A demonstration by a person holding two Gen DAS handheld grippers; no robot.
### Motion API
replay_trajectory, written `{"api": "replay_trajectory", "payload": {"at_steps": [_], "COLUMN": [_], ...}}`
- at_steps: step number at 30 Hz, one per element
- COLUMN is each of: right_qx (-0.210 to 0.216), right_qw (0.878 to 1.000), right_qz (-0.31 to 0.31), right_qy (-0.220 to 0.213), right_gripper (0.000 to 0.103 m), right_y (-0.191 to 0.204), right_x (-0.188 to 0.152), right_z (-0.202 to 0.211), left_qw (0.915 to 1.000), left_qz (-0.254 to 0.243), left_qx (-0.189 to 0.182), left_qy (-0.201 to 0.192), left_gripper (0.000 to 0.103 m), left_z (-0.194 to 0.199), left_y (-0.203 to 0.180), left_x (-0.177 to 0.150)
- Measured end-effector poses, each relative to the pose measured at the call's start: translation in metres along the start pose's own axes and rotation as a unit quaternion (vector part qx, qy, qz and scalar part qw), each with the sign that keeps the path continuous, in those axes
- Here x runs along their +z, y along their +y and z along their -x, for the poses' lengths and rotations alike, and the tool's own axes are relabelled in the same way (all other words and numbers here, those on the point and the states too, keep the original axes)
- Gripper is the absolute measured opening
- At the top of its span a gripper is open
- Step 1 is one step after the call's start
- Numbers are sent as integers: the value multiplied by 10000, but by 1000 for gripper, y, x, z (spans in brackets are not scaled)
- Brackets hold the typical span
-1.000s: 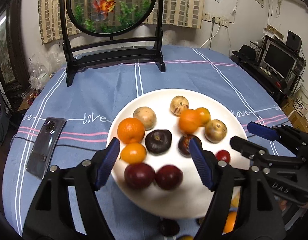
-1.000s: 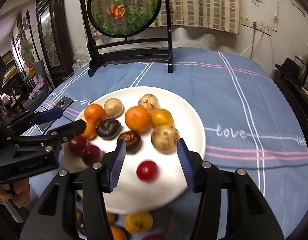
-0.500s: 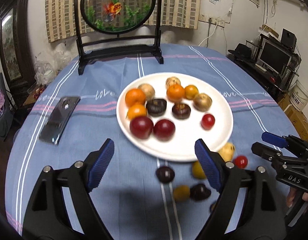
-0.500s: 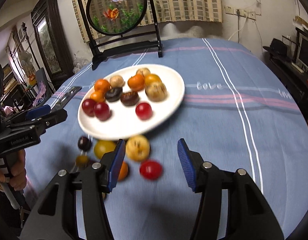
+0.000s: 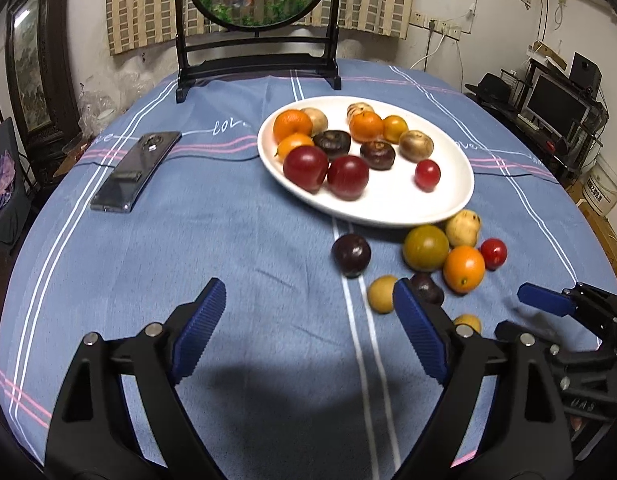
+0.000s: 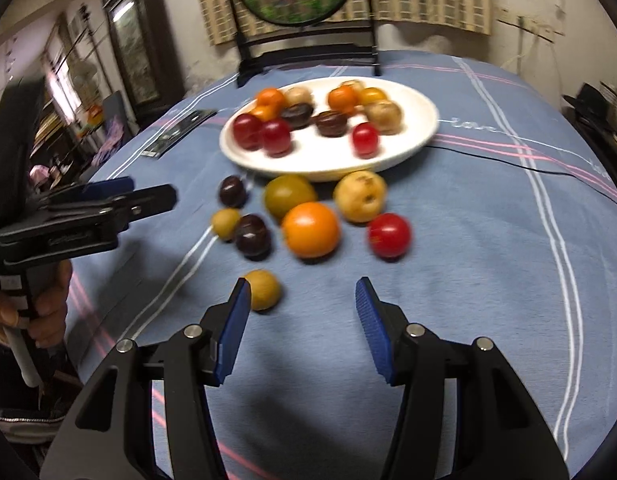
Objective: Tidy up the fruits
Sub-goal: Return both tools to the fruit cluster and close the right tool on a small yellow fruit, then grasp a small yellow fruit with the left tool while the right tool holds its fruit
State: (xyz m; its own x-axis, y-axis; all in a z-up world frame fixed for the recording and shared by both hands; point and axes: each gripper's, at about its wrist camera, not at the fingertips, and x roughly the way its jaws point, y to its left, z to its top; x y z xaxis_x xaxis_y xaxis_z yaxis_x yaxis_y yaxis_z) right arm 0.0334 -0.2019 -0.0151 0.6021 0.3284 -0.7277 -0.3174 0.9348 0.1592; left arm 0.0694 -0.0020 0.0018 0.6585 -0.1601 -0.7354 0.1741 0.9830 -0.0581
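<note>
A white plate (image 5: 448,196) (image 6: 412,136) holds several fruits: oranges, red plums, dark mangosteens, tan fruits and a small red tomato (image 5: 427,174). Several loose fruits lie on the blue cloth in front of it: an orange (image 6: 311,229) (image 5: 463,268), a red tomato (image 6: 389,235), a green-yellow fruit (image 6: 289,195), a tan fruit (image 6: 360,196), dark fruits (image 6: 252,235) and a small yellow fruit (image 6: 264,289). My left gripper (image 5: 308,330) is open and empty above bare cloth. My right gripper (image 6: 302,320) is open and empty, its left finger beside the small yellow fruit.
A dark phone (image 5: 137,170) lies on the cloth left of the plate. A black stand with a round goldfish panel (image 5: 258,24) stands at the table's far side. A black cable (image 6: 520,164) runs across the cloth at the right. Shelves and a monitor (image 5: 556,104) stand beyond the table.
Both grippers have pulled back from over the plate toward the near table edge. The small red tomato now rests on the plate. The loose fruits have come into view.
</note>
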Motion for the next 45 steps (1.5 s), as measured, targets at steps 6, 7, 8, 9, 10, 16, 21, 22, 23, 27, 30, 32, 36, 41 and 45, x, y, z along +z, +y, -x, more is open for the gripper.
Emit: {"api": "replay_trajectory", "payload": {"at_steps": [6,7,8,9,10,16,21,22,23,27,30,32,36,41,45], "right_qx": [21,-7,-60,-120,-160,-168,11,9,-4,71,106,139,154,178,177], "right_qw": [9991,9988,9985,9982,9980,9976,9988,9990,9991,9996,9997,9997,9996,9996,9996], "right_qz": [380,425,490,530,544,556,402,355,319,107,29,-3,5,-15,-20], "right_qy": [196,224,252,263,273,385,286,273,270,260,231,222,220,231,236], "right_gripper": [55,55,55,55,51,29,29,29,29,29,29,29,29,29,29], "right_y": [25,27,29,31,31,29,18,14,10,-3,-9,-10,-9,-10,-10], "right_x": [0,1,1,1,2,1,-1,-2,-3,-5,-7,-7,-7,-7,-7], "right_z": [-16,-18,-21,-23,-24,-33,-27,-25,-24,-20,-17,-17,-17,-17,-17], "left_qw": [9999,9998,9998,9997,9996,9990,9973,9970,9965,9950,9948,9948,9945,9940,9937], "left_qz": [5,6,3,-11,-31,-205,-408,-454,-518,-599,-654,-683,-728,-790,-803], "left_qx": [-18,-26,-29,-36,-44,-102,-201,-209,-210,-196,-174,-128,-147,-218,-293], "left_qy": [165,190,207,240,262,396,569,588,617,769,755,744,743,730,726], "left_gripper": [87,87,87,87,87,87,87,87,87,85,78,74,63,47,36], "left_z": [-9,-11,-12,-14,-16,-23,-30,-32,-34,-45,-47,-49,-52,-55,-56], "left_y": [4,4,4,4,3,-5,-14,-17,-19,-25,-27,-29,-35,-43,-47], "left_x": [-6,-7,-7,-8,-9,-12,-14,-15,-16,-18,-15,-13,-7,-3,-1]}}
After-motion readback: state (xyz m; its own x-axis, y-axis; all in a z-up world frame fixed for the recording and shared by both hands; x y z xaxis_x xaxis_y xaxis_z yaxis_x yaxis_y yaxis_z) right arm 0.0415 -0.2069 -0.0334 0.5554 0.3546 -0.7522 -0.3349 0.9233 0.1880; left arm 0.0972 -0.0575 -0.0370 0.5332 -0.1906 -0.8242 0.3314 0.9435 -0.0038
